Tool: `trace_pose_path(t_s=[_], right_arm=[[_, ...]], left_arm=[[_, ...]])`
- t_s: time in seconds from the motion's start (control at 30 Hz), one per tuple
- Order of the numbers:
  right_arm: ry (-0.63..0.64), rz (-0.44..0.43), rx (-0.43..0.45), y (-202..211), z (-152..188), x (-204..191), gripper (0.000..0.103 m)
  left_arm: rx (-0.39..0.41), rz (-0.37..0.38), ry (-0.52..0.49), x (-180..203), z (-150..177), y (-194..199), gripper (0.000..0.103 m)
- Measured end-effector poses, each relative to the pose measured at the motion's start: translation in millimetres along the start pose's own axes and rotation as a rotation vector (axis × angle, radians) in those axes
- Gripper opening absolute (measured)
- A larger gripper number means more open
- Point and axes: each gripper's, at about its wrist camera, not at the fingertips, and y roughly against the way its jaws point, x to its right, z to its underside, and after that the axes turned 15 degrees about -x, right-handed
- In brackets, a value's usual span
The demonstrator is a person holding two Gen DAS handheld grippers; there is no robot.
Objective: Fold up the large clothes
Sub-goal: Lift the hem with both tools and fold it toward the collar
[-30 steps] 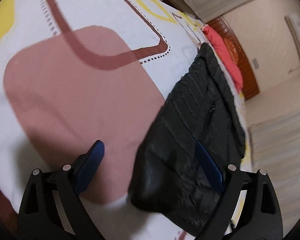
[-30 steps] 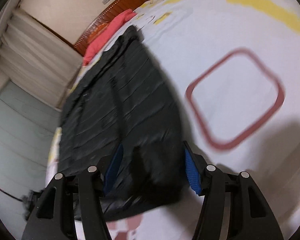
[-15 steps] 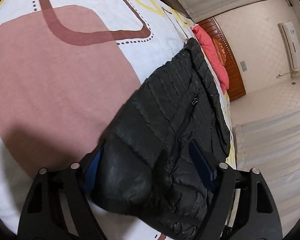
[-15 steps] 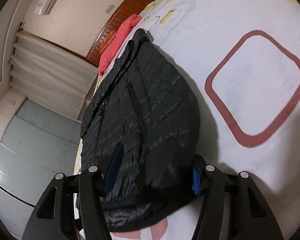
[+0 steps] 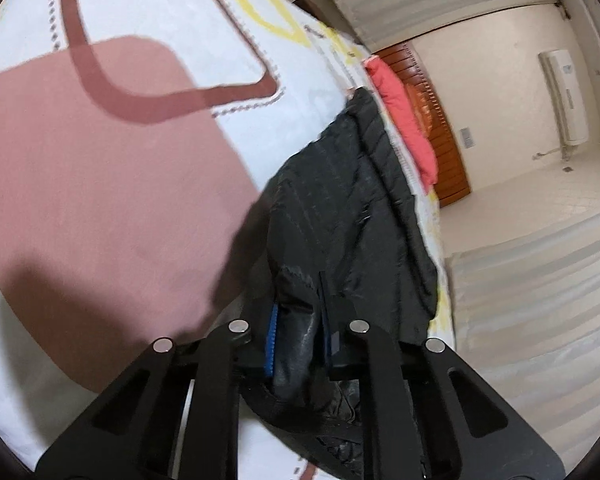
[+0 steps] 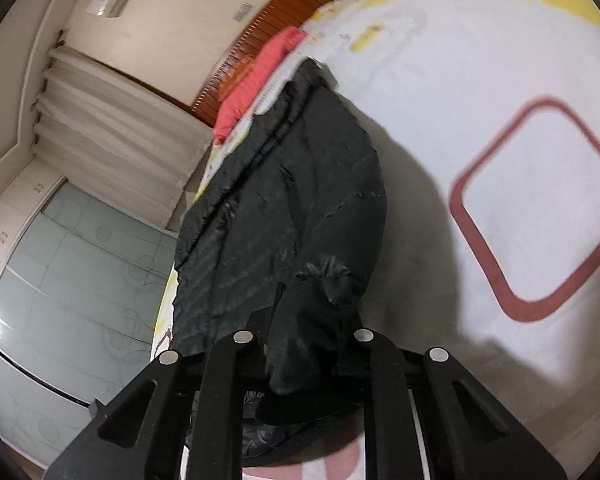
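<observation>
A black quilted puffer jacket (image 5: 352,208) lies lengthwise on a bed with a white patterned sheet (image 5: 148,20); it also shows in the right wrist view (image 6: 284,200). My left gripper (image 5: 298,332) is shut on the jacket's near hem, with bunched fabric pinched between its blue pads. My right gripper (image 6: 312,332) is shut on the same near hem, its pads hidden by the gathered fabric. The near end of the jacket is raised off the sheet and casts a shadow.
A red pillow (image 5: 404,120) lies at the head of the bed against a wooden headboard (image 5: 444,144). Pale curtains (image 6: 112,120) and a glass-front wardrobe (image 6: 60,300) stand beside the bed. The sheet (image 6: 500,80) spreads wide to the side of the jacket.
Both grippers have closed on the jacket's near hem, which lay between open jaws before. The hem is now bunched and lifted off the sheet.
</observation>
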Motion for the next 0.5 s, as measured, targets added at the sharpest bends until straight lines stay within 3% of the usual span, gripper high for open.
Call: trace_pose_path(t_s=[0.23,0.5], right_arm=[[0.106,0.023,0.071,18.5,4.9,-32.4,0.014],[0.164,-0.034,0.121,45.7,16.0,-58.4,0.014]], left_arm=[[0.058,0.045,-0.119,28.3,0.9,27.4,0.011],[0.132,0.126,-0.231,55.8,7.2,75.4,0.009]])
